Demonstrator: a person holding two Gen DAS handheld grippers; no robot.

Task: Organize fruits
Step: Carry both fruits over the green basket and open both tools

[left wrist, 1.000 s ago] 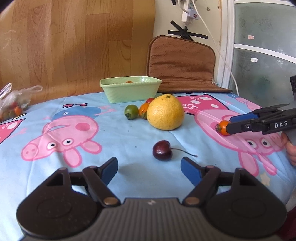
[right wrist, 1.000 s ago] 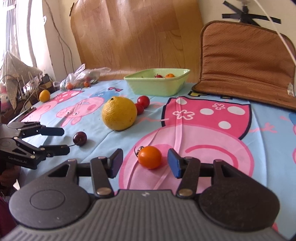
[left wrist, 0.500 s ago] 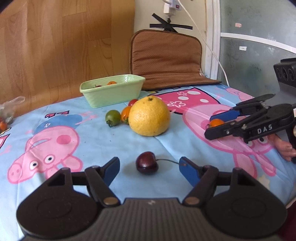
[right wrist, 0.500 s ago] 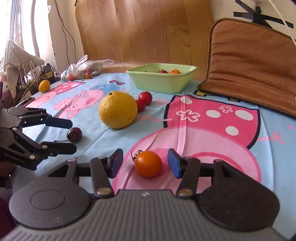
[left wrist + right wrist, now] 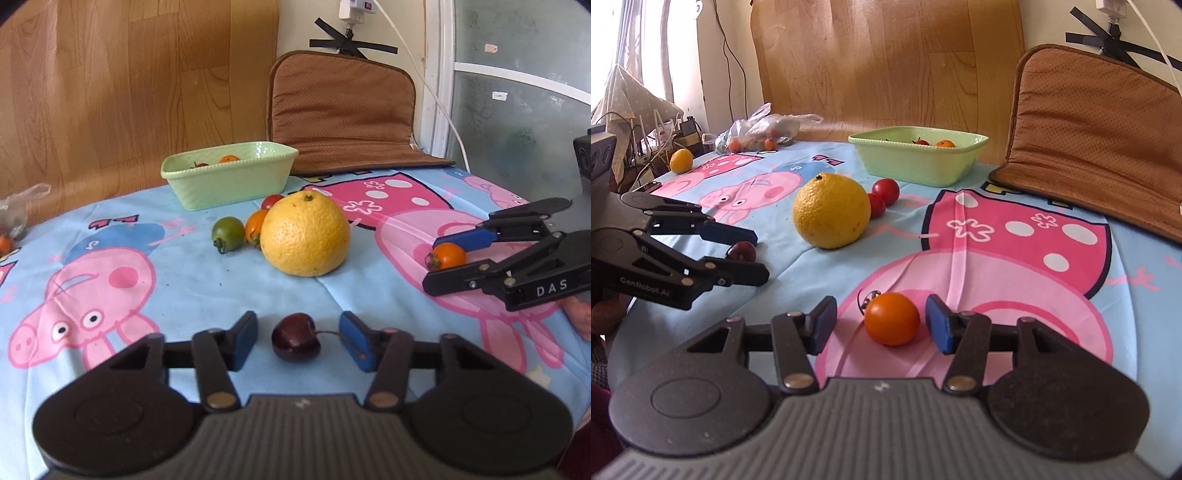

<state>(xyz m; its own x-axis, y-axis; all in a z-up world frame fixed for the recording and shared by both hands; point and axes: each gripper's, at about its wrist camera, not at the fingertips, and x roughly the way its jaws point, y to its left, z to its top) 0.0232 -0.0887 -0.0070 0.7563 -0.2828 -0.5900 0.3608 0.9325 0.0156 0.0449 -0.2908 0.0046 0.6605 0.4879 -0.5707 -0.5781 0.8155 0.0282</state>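
Note:
My left gripper (image 5: 297, 338) is open with a dark red cherry (image 5: 295, 336) lying on the cloth between its blue pads, not touching either. My right gripper (image 5: 881, 323) is open around an orange cherry tomato (image 5: 892, 318), with gaps on both sides. Each gripper also shows in the other view: the right gripper (image 5: 439, 264) and the left gripper (image 5: 757, 256). A large yellow orange (image 5: 305, 235) sits mid-table. Behind it lie a green tomato (image 5: 228, 229), an orange tomato (image 5: 255, 226) and a red tomato (image 5: 271, 201). A green dish (image 5: 229, 184) at the back holds a few small fruits.
A brown cushion (image 5: 343, 110) leans on the wall behind the dish. A plastic bag of small fruits (image 5: 764, 129) and a small orange (image 5: 681, 160) lie at the table's far left. The table's front edge is close under both grippers.
Both grippers have moved forward so their fruits now lie between the pads. The left jaws have narrowed around the cherry. The fruits have not moved.

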